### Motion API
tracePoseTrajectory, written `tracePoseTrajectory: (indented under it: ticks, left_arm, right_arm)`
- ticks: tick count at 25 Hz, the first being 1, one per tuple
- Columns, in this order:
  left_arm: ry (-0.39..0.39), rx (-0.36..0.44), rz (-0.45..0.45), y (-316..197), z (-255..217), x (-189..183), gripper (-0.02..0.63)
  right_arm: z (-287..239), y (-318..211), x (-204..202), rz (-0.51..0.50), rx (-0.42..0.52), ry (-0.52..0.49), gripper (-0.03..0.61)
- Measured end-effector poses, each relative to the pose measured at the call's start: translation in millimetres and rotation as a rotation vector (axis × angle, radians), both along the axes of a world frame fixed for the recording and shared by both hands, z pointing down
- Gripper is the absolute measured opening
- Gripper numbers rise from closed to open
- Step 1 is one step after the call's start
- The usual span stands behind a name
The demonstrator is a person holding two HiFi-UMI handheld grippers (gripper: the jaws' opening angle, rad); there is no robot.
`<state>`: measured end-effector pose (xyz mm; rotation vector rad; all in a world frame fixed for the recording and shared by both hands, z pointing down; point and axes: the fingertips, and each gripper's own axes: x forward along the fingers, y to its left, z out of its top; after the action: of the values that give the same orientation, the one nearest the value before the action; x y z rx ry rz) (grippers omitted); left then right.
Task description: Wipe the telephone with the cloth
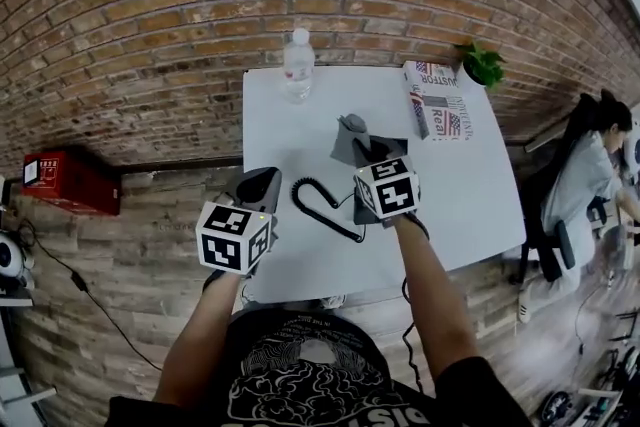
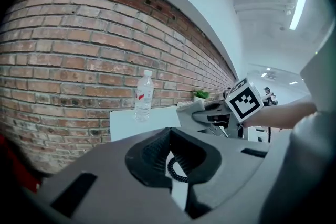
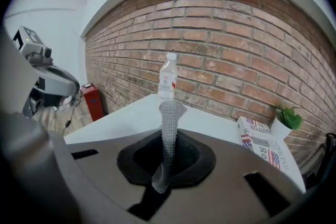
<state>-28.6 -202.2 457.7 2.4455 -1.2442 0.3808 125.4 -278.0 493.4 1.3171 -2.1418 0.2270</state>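
1. The right gripper (image 3: 163, 186) is clenched on the cloth (image 3: 168, 134); the grey mesh strip stands up out of the closed jaws, its top folded over.
2. In the head view this gripper hangs over the middle of the white table (image 1: 290, 120); the cloth spreads out from it toward twelve o'clock.
3. The left gripper (image 2: 176, 182) is released; a narrow gap shows between its jaws, holding nothing, with bare table and the coiled cord (image 2: 176, 169) seen beyond it.
4. That gripper is at the table's eight o'clock edge; the black cord lies between the two grippers, curling toward six o'clock.
5. Of the telephone only this cord is plain; its body cannot be made out.
6. A water bottle (image 1: 298, 65) stands at the table's twelve o'clock edge by the brick wall (image 1: 180, 5); a printed box (image 1: 437, 100) lies at two o'clock, with a small green plant (image 1: 482, 65) just beyond it.
7. A red box (image 1: 68, 180) is at nine o'clock on the floor; a seated person (image 1: 585, 180) is at three o'clock, clear of the table.
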Motion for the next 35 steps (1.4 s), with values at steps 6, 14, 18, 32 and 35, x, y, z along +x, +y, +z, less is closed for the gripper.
tracePoseTrajectory:
  ticks: [6, 14, 18, 32, 35]
  left_arm:
    - [-0.001, -0.007, -0.014, 4, 3, -5, 0.005]
    - [0.003, -0.004, 0.021, 6, 3, 1, 0.006]
    - [0.009, -0.006, 0.044, 7, 4, 5, 0.005]
    - [0.012, -0.017, 0.145, 17, 11, 16, 0.006]
    - [0.012, -0.021, 0.173, 21, 12, 21, 0.005]
  right_arm:
    - [6, 3, -2, -0.017, -0.008, 0.019, 0.011]
    - [14, 20, -2, 0.0, -0.027, 0.002, 0.011]
    - [19, 29, -1, 0.012, -0.039, -0.007, 0.011]
    - [38, 73, 3, 0.086, -0.089, -0.067, 0.011]
    - [42, 83, 4, 0.106, -0.1, -0.068, 0.011]
